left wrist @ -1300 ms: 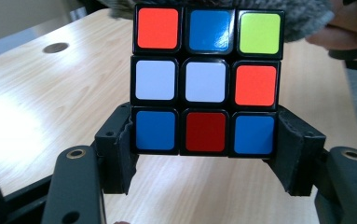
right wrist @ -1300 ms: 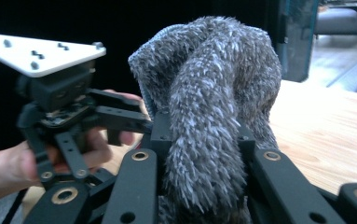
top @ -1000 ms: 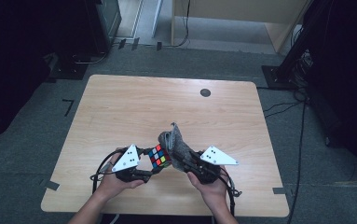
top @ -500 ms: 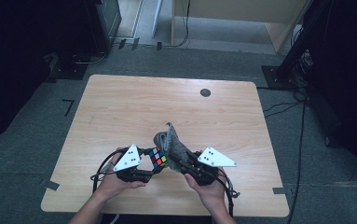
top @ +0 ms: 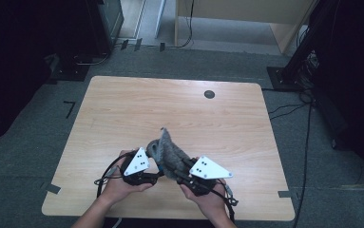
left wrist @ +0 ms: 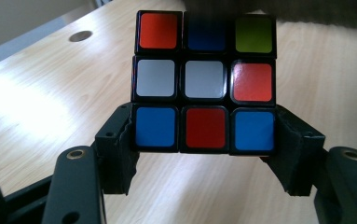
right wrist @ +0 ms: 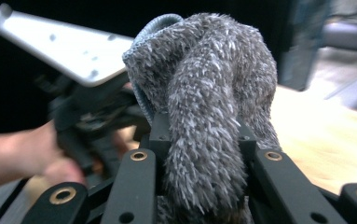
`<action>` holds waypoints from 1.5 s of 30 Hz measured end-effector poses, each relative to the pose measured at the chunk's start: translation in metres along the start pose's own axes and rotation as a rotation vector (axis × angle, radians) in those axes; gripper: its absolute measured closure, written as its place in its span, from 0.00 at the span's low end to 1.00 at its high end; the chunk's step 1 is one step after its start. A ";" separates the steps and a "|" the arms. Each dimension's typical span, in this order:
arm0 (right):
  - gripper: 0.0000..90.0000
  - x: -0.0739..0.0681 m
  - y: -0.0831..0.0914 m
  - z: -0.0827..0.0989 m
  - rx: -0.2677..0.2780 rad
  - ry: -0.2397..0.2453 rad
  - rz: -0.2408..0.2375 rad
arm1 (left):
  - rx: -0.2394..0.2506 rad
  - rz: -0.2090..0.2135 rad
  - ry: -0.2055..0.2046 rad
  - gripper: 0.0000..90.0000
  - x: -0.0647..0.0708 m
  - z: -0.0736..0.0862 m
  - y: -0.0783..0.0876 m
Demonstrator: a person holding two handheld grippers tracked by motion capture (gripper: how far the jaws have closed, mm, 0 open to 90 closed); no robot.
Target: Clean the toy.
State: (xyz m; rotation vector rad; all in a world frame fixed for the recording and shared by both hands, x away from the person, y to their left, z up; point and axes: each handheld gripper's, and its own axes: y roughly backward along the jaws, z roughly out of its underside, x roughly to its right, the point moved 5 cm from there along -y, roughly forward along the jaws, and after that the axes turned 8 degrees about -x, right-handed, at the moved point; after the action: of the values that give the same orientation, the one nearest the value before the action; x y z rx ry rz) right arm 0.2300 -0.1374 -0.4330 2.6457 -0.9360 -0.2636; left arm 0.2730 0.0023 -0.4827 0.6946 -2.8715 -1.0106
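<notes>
In the left gripper view a Rubik's cube (left wrist: 204, 81) with red, blue, white and green stickers sits upright over the wooden table (left wrist: 36, 107). My left gripper (left wrist: 206, 126) is shut on its bottom row. A shaggy grey cloth (right wrist: 209, 93) is bunched between the jaws of my right gripper (right wrist: 199, 140), which is shut on it. From above, the cloth (top: 167, 152) drapes over the spot where the left gripper (top: 157, 173) and the right gripper (top: 178, 172) meet near the table's front edge, hiding the cube there. The left gripper's grey plate (right wrist: 59, 46) shows beside the cloth.
A black round grommet (top: 209, 94) sits in the tabletop (top: 179, 114) at the far right. Dark stand bases (top: 284, 78) and cables (top: 308, 142) lie on the carpet around the table. Black cables (top: 106, 173) trail from both grippers by the front edge.
The right gripper has carried the cloth left and slightly up, onto the cube. The cube's coloured face, visible from above before, is now covered. The left hand has stayed put.
</notes>
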 end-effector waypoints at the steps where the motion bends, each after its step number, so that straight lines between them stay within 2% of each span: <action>1: 0.79 -0.002 -0.003 0.001 -0.014 0.007 -0.001 | -0.007 -0.009 -0.003 0.39 0.002 -0.002 0.000; 3: 0.79 -0.002 -0.007 0.004 -0.029 0.011 0.016 | -0.021 -0.018 -0.007 0.39 0.002 -0.002 0.000; 5: 0.79 0.003 -0.005 0.004 -0.028 -0.020 0.032 | -0.026 -0.012 -0.003 0.39 0.001 0.000 -0.001; 8: 0.79 0.014 0.001 0.003 -0.018 -0.052 0.090 | -0.029 -0.008 0.002 0.39 0.001 0.000 -0.001; 10: 0.79 0.020 0.005 0.002 -0.010 -0.089 0.107 | -0.025 -0.009 0.005 0.39 0.001 0.000 -0.001; 12: 0.79 0.022 0.007 0.002 -0.003 -0.122 0.093 | -0.025 -0.012 0.012 0.39 0.000 0.000 -0.001; 13: 0.79 0.019 0.006 0.002 -0.004 -0.123 0.065 | -0.027 -0.016 0.016 0.39 -0.001 0.000 -0.002; 16: 0.78 -0.001 -0.003 0.002 -0.037 -0.065 -0.027 | -0.024 -0.012 0.017 0.39 0.000 -0.001 -0.001; 18: 0.78 -0.006 -0.007 0.003 -0.049 -0.056 -0.046 | -0.014 -0.004 0.019 0.39 0.000 -0.001 0.001; 20: 0.78 -0.002 -0.007 0.004 -0.050 -0.071 -0.042 | -0.017 -0.009 0.016 0.39 -0.001 -0.001 0.002; 23: 0.78 0.013 0.001 0.003 -0.026 -0.101 0.025 | -0.016 -0.009 0.018 0.39 -0.001 0.000 0.001; 26: 0.78 0.027 0.010 0.001 0.001 -0.134 0.099 | -0.001 0.010 0.023 0.39 -0.002 0.001 0.002; 27: 0.78 0.029 0.012 0.001 0.009 -0.140 0.104 | 0.009 0.014 0.023 0.39 -0.002 0.000 0.003; 29: 0.78 0.028 0.014 0.000 0.042 -0.126 0.050 | 0.028 0.019 0.025 0.39 -0.003 -0.001 0.005; 30: 0.78 0.025 0.013 0.000 0.042 -0.112 0.024 | 0.044 0.034 0.029 0.39 -0.002 -0.002 0.007; 32: 0.78 0.023 0.009 0.003 0.028 -0.085 0.039 | 0.066 0.050 0.018 0.39 -0.002 -0.003 0.011; 36: 0.78 0.036 0.010 0.010 0.030 -0.181 0.047 | 0.096 0.054 0.033 0.39 -0.006 -0.004 0.016; 39: 0.79 0.041 0.012 0.012 0.031 -0.180 0.074 | 0.118 0.064 0.046 0.39 -0.007 -0.004 0.018; 43: 0.79 0.031 0.013 0.006 0.068 -0.147 0.025 | 0.137 0.076 0.051 0.39 -0.007 -0.005 0.021; 45: 0.79 0.032 0.012 0.007 0.073 -0.165 0.013 | 0.136 0.068 0.052 0.39 -0.008 -0.006 0.022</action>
State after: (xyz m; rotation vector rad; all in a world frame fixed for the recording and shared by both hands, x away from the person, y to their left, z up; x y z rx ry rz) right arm 0.2459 -0.1680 -0.4376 2.7162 -1.0319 -0.4582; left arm 0.2726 0.0178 -0.4638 0.6156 -2.9172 -0.7837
